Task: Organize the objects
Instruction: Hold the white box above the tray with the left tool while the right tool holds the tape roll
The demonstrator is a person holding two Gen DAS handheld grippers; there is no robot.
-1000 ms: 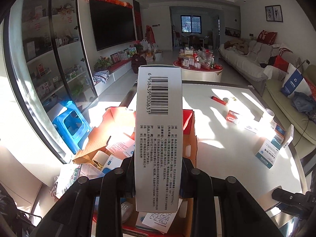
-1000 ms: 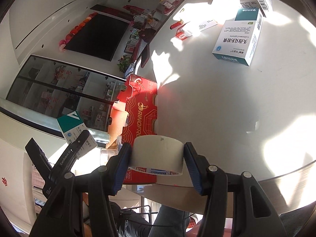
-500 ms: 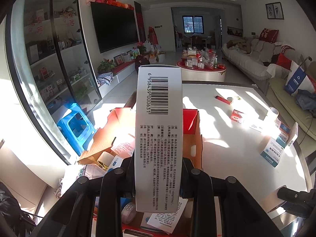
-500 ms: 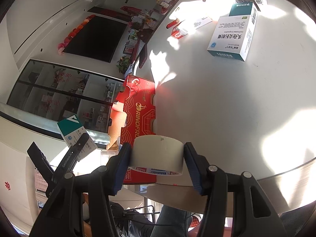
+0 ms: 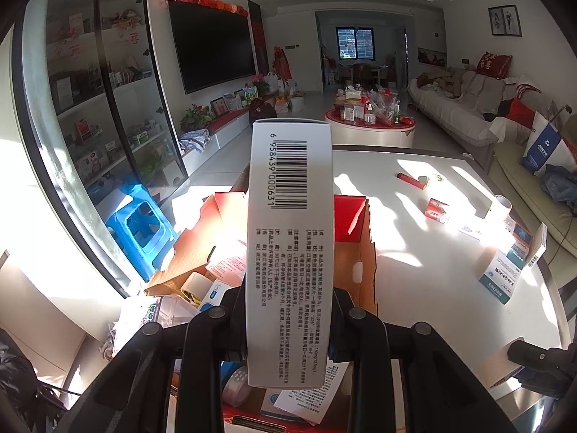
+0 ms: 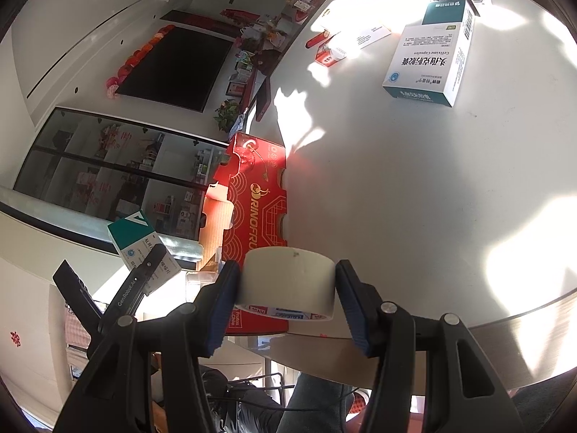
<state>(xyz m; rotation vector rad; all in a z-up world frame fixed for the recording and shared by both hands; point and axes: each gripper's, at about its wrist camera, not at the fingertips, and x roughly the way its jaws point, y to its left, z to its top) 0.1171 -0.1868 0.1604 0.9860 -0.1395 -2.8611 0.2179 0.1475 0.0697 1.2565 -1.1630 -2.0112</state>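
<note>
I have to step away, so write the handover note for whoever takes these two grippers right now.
Left gripper: shut on a medicine box with its barcode side to the camera, held above the open red carton.
Right gripper: shut on a roll of tape, over the near edge of the white table, beside the carton.
Done: the carton already holds a tape roll, boxes and leaflets.
Left: place both held items, probably in the carton. Then clear the table's far side: the teal-and-white box, a small red box, a red tube, another roll and more boxes.
</note>
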